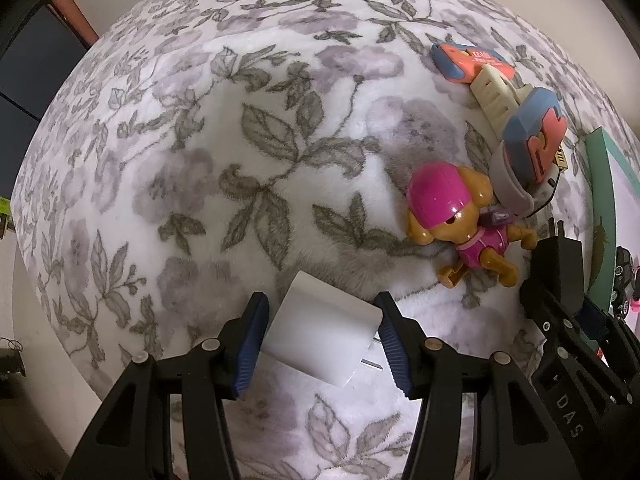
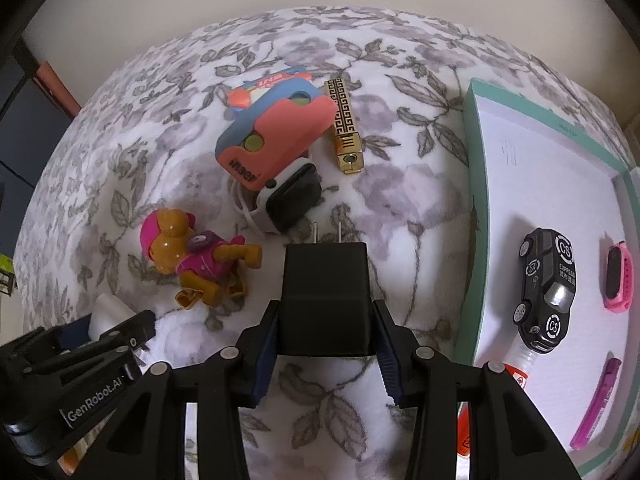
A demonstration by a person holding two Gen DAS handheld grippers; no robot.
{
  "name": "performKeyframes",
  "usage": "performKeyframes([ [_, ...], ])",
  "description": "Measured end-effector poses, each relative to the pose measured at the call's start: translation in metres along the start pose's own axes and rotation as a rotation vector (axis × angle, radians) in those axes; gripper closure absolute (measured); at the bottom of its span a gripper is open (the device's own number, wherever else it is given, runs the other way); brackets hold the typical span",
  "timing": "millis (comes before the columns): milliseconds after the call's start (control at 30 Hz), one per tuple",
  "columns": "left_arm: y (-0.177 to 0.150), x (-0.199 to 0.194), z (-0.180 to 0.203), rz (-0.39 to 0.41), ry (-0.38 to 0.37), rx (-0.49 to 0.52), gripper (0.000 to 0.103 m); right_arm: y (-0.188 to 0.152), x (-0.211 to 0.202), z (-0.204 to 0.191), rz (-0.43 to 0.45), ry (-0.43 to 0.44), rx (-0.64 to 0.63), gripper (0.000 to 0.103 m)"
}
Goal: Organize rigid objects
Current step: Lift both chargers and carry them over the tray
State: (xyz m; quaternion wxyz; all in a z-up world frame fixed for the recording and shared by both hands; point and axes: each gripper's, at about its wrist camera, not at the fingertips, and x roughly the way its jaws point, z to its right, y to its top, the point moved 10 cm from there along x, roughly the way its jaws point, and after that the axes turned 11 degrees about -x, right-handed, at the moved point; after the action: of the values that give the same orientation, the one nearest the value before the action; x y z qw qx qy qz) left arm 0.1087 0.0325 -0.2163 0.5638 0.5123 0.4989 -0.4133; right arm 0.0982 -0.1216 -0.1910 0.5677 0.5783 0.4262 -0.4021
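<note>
Blanket [image 1: 248, 152]: plush fleece cloth, soft nap, floral print. White charger [image 1: 320, 336]: smooth satin plastic. Black charger [image 2: 324, 300]: matt plastic, metal prongs. Toy dog [image 1: 460, 220]: glossy moulded plastic. Gold lighter [image 2: 346, 128]: shiny embossed metal. Toy car [image 2: 546, 288]: glossy black finish. Gripper pads [image 1: 250, 344]: ribbed blue rubber-like facing.

Toy car [image 2: 547, 289] inside box [image 2: 480, 152], dog figure [image 2: 192, 258] outside.

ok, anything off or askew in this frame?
Mostly tidy. The odd spot is the pile behind the toy dog: an orange-and-blue gadget rests tilted on a smartwatch instead of lying flat. The dog lies on its side. The white charger sits skewed in the left gripper.
</note>
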Motion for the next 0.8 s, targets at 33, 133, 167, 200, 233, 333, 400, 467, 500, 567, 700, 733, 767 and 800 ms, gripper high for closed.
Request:
performKeyframes([
  [33, 0.0001, -0.0001, 0.0011, 0.002, 0.002, 0.002, 0.046, -0.0016, -0.0009, -0.0004, 0.0, -0.005, -0.008, 0.056],
  [133, 0.0002, -0.0013, 0.0019, 0.009, 0.008, 0.008, 0.046, -0.0033, -0.0025, -0.0016, 0.001, -0.015, -0.024, 0.056],
  [167, 0.0002, -0.0015, 0.0032, 0.011, 0.01, 0.01, 0.046, -0.0036, -0.0028, -0.0023, 0.003, -0.017, -0.028, 0.056],
  [200, 0.0002, -0.0026, 0.001, 0.012, 0.011, 0.012, 0.046, -0.0038, -0.0028, -0.0026, 0.004, -0.017, -0.031, 0.055],
  [233, 0.0004, -0.0026, 0.0012, 0.015, 0.014, 0.015, 0.046, -0.0041, -0.0029, -0.0029, 0.005, -0.016, -0.033, 0.055],
  [333, 0.0008, -0.003, 0.0035, 0.018, 0.023, 0.022, 0.046, -0.0041, -0.0033, -0.003, 0.006, -0.009, -0.034, 0.056],
  [400, 0.001, -0.0035, 0.0044, 0.016, 0.024, 0.023, 0.046, -0.0048, -0.003, -0.0021, 0.004, -0.003, -0.029, 0.056],
  [467, 0.0013, -0.0035, 0.0042, 0.014, 0.021, 0.021, 0.047, -0.0049, -0.003, -0.002, 0.002, 0.002, -0.025, 0.056],
  [500, 0.0015, -0.0039, 0.004, 0.013, 0.019, 0.019, 0.047, -0.0053, -0.0032, -0.0025, 0.0, 0.005, -0.023, 0.056],
  [567, 0.0017, -0.0045, 0.0039, 0.011, 0.015, 0.018, 0.047, -0.0053, -0.0036, -0.0022, -0.001, 0.011, -0.019, 0.056],
  [700, 0.0024, -0.0042, 0.0024, 0.006, 0.003, 0.011, 0.047, -0.0062, -0.0062, 0.0019, -0.004, 0.046, 0.01, 0.056],
  [733, 0.0021, -0.0043, 0.0029, 0.005, 0.0, 0.008, 0.047, -0.0065, -0.0067, 0.0027, -0.005, 0.055, 0.017, 0.056],
  [767, 0.0022, -0.0041, 0.0025, 0.004, -0.002, 0.006, 0.047, -0.0068, -0.007, 0.0034, -0.005, 0.063, 0.024, 0.056],
  [800, 0.0022, -0.0042, 0.0025, 0.004, -0.005, 0.005, 0.047, -0.0075, -0.0076, 0.0042, -0.005, 0.072, 0.029, 0.057],
])
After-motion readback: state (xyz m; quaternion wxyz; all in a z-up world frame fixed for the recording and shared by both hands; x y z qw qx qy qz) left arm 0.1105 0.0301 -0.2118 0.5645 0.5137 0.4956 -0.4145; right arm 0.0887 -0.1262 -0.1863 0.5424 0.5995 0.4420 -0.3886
